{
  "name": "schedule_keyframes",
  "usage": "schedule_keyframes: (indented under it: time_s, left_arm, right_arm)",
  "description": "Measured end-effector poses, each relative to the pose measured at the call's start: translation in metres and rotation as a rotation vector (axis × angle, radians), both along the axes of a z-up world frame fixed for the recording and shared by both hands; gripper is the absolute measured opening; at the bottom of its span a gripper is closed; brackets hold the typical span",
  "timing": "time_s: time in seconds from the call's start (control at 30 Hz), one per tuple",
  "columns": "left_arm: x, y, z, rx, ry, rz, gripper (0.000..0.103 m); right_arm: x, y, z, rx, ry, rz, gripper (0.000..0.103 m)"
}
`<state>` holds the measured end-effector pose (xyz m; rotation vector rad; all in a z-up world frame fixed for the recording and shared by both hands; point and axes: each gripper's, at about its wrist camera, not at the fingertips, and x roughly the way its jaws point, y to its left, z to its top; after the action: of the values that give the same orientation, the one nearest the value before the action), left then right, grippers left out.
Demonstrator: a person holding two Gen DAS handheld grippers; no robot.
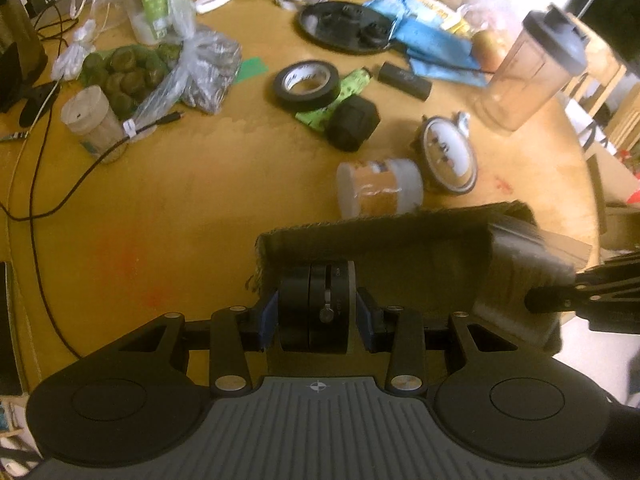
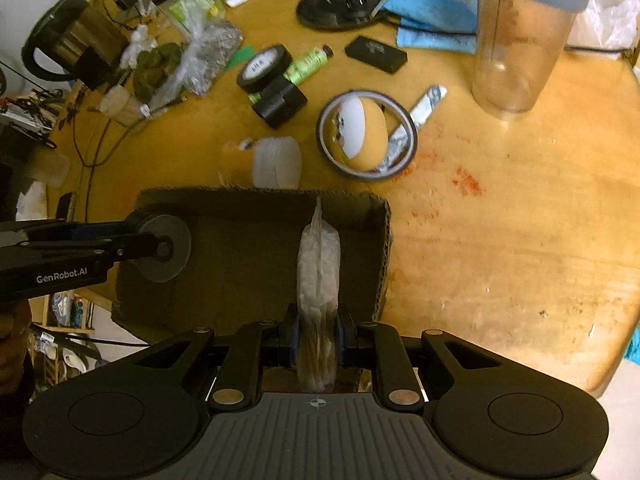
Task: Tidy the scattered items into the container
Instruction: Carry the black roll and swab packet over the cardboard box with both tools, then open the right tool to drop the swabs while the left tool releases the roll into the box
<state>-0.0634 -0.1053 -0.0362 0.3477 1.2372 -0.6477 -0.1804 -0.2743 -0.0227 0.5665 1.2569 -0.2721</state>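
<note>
here, left claw [image 1: 316,316] grips a black disc [image 1: 314,308] — right claw [image 2: 318,340] a plastic bag [image 2: 319,264].

The small jar [image 2: 276,162] just ahead of the right gripper [image 2: 318,338] is motion-blurred. The shaker bottle [image 2: 524,32], far ahead to its right, is cropped at the top edge. The left gripper [image 1: 316,316] hides the cardboard box's [image 1: 376,236] near wall.

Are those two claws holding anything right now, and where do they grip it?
Yes. The left gripper clamps a black disc by its flat faces. The right gripper pinches a clear bag near its lower end, over the box.
</note>
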Motion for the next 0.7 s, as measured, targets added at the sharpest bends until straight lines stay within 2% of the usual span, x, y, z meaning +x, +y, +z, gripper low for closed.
schedule_keyframes:
  time_s: [0.2,0.37,0.6,0.7]
  left_arm:
    - [0.001,-0.001,-0.003,0.006,0.009,-0.022,0.039]
    - [0.003,-0.003,-0.009,0.011,0.012,-0.011,0.04]
    - [0.005,-0.004,-0.004,-0.024,-0.033,0.017,0.041]
    - [0.008,-0.003,0.002,-0.061,-0.053,0.027,0.047]
  right_arm:
    - [0.005,0.003,0.0,0.01,0.067,0.013,0.02]
    - [0.01,-0.005,-0.011,-0.001,0.105,-0.049,0.02]
    - [0.015,-0.007,-0.011,-0.075,0.047,-0.076,0.022]
    - [0.017,-0.004,-0.011,-0.112,0.02,-0.051,0.028]
